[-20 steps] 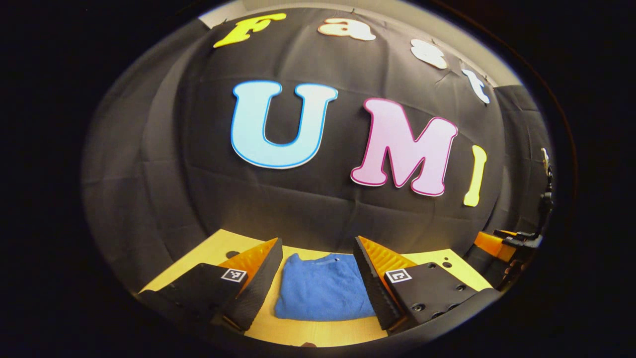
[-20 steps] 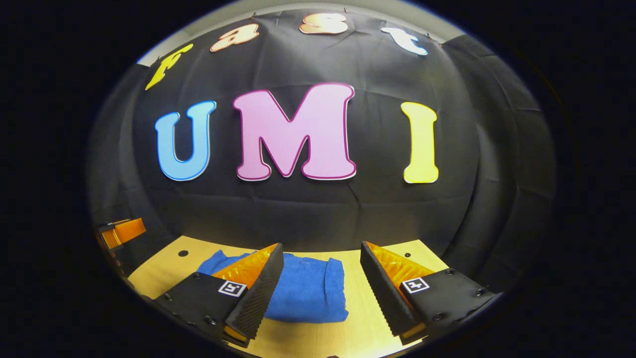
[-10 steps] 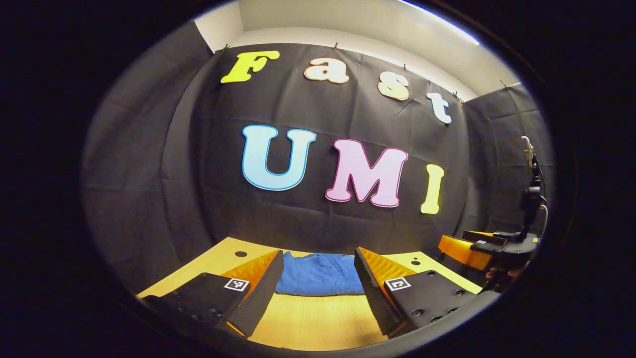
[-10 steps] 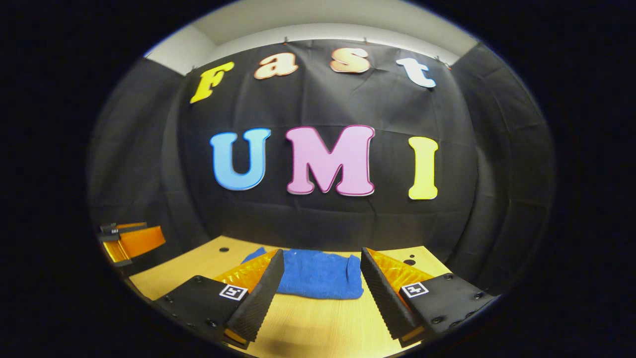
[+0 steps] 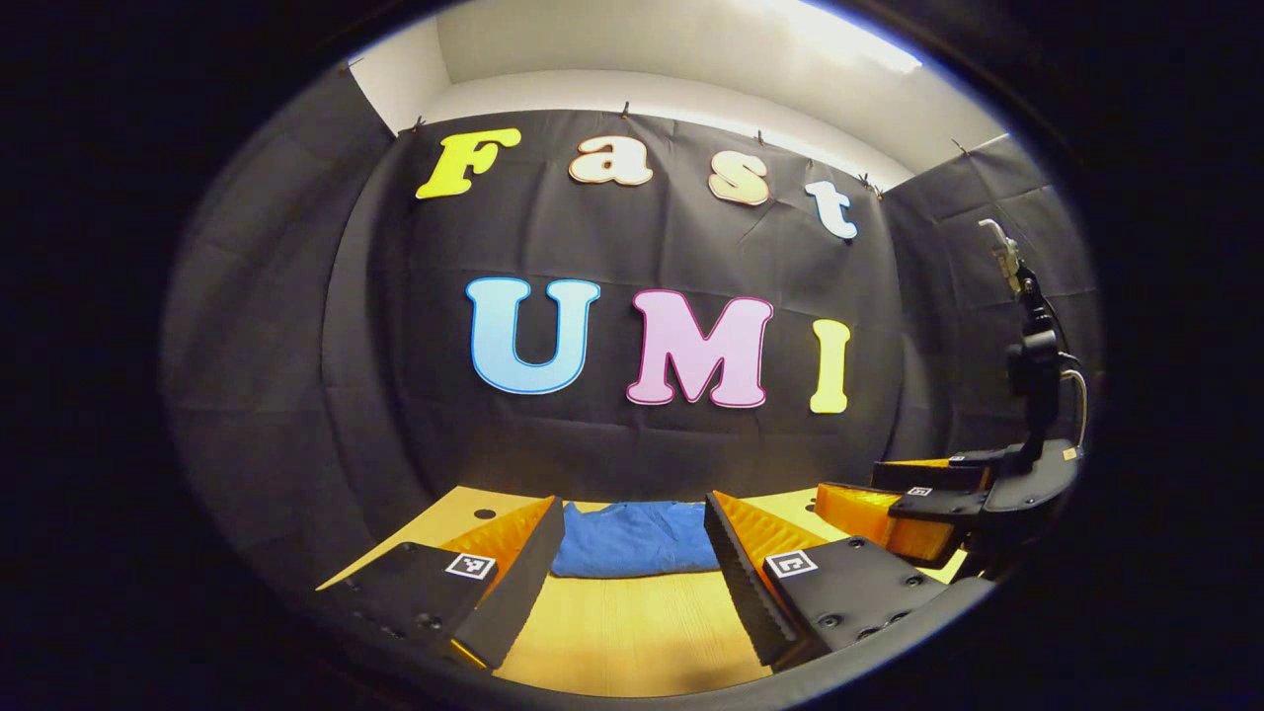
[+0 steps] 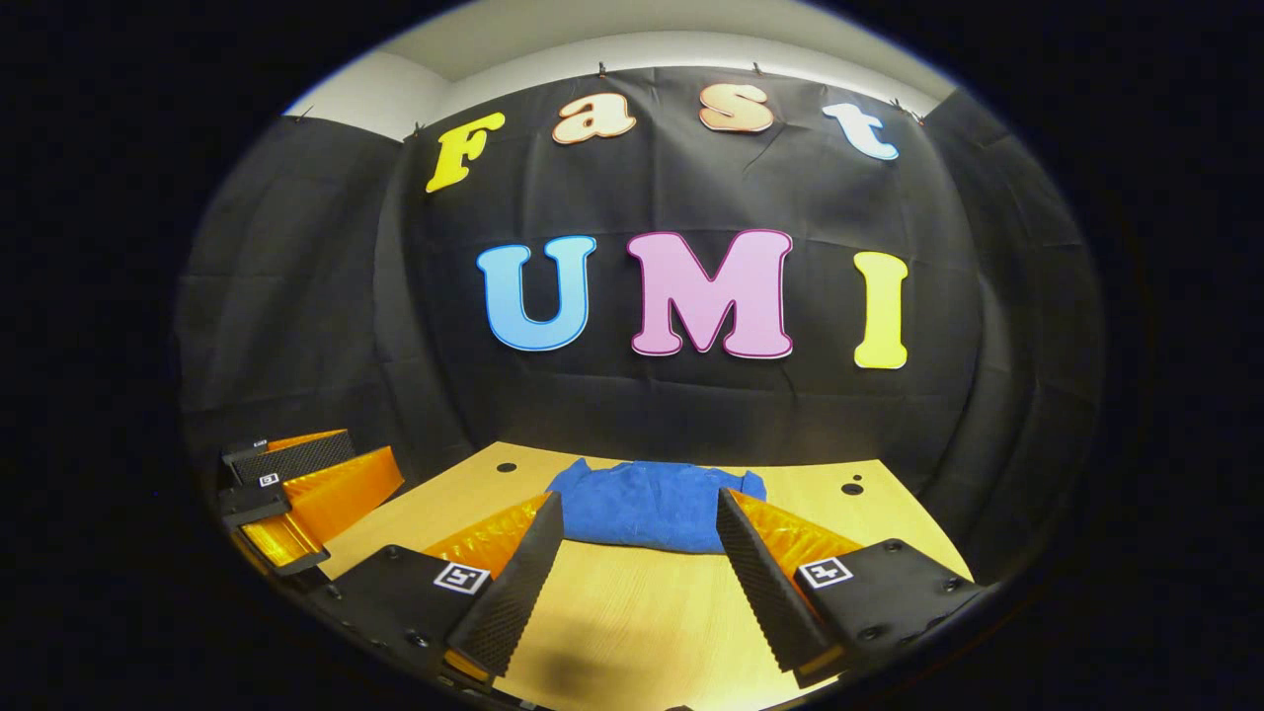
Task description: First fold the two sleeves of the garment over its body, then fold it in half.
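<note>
Blue garment (image 5: 635, 538) folded into a compact bundle, flat on the wooden table (image 5: 632, 632) near the far edge, close to the black booth wall (image 6: 296, 296). Left gripper (image 5: 627, 568) spread wide, empty, above the table, well short of the bundle. Right gripper (image 6: 637, 568) likewise spread and empty, apart from the cloth. No contact with the garment.

I'm in recording booth: black cloth wall (image 6: 691, 415) pinned up on clips, bare wooden table (image 6: 642, 612), white ceiling (image 5: 691, 49) above.
</note>
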